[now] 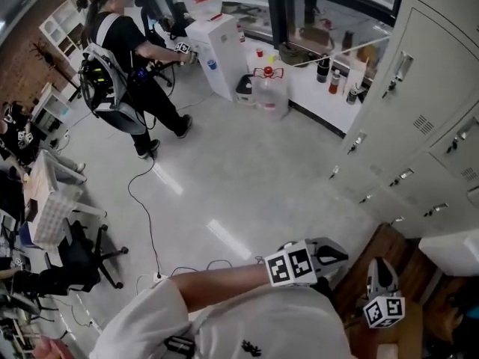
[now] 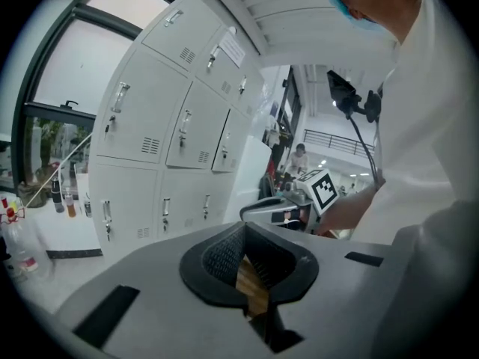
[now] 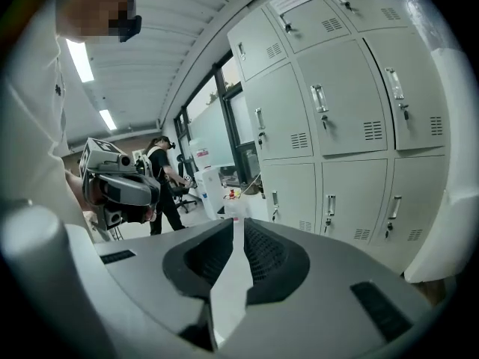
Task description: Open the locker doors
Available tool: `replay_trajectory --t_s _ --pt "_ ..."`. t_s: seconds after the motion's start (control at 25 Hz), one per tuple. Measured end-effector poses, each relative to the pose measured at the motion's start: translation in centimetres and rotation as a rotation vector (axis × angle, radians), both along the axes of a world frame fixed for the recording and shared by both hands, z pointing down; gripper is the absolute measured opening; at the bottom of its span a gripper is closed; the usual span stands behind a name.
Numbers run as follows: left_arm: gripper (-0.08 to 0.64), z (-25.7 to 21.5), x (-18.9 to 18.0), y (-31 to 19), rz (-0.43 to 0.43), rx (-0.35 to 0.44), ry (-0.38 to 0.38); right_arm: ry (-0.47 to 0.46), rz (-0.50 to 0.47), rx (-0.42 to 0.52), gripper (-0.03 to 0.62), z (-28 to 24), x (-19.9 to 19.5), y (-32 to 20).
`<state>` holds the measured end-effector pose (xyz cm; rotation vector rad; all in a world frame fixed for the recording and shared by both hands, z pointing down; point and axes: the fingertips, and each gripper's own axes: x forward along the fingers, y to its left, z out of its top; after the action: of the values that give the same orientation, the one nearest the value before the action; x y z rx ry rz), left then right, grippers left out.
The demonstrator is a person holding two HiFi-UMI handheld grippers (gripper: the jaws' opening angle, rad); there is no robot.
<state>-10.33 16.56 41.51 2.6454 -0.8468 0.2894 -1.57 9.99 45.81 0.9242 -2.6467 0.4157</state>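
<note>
The left tongs are hanging low in front of the person's white shirt. The bare forearm is bending across the body and aiming them toward the grey lockers. In their own view the jaws are pressing together, tips meeting with nothing between them (only a sliver of wooden floor is showing behind). The right tongs are sitting just beside them, pointing the same way. Their jaws are likewise meeting tip to tip and gripping nothing. The lockers are standing apart from both tongs, untouched, with every visible door lying flush and closed.
</note>
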Motion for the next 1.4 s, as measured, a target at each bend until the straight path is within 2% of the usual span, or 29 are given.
replay_trajectory --t_s 0.12,0.16,0.28,0.52,0.76,1.04,1.2,1.4 --pt "0.011 -0.1 -2.6 -1.9 -0.089 0.008 -0.026 -0.026 -0.055 0.025 0.028 0.3 -2.3 -3.1" --pt "0.012 -0.1 -2.3 -2.9 -0.099 -0.001 -0.026 -0.018 -0.051 0.034 0.028 -0.2 -1.8 -4.2" --pt "0.011 0.7 2.1 -7.4 -0.063 -0.039 -0.022 0.01 0.027 0.045 0.028 -0.4 4.2 -8.9" --pt "0.012 2.1 10.4 -16.5 -0.037 -0.059 -0.075 0.032 0.144 0.027 0.028 4.1 14.7 -20.2" --pt "0.012 2.9 15.7 -22.8 -0.035 -0.093 -0.061 0.068 0.227 -0.014 0.028 9.5 21.7 -29.5" --pt "0.017 4.2 18.2 -26.1 -0.085 -0.136 -0.092 0.079 0.274 -0.032 0.029 14.4 25.3 -38.1" --pt "0.039 4.9 18.4 -27.0 -0.116 -0.158 -0.099 0.096 0.288 -0.051 0.063 16.9 26.0 -41.7" --pt "0.061 5.6 18.1 -27.6 -0.161 -0.187 -0.116 0.139 0.299 -0.068 0.075 20.1 26.6 -45.2"
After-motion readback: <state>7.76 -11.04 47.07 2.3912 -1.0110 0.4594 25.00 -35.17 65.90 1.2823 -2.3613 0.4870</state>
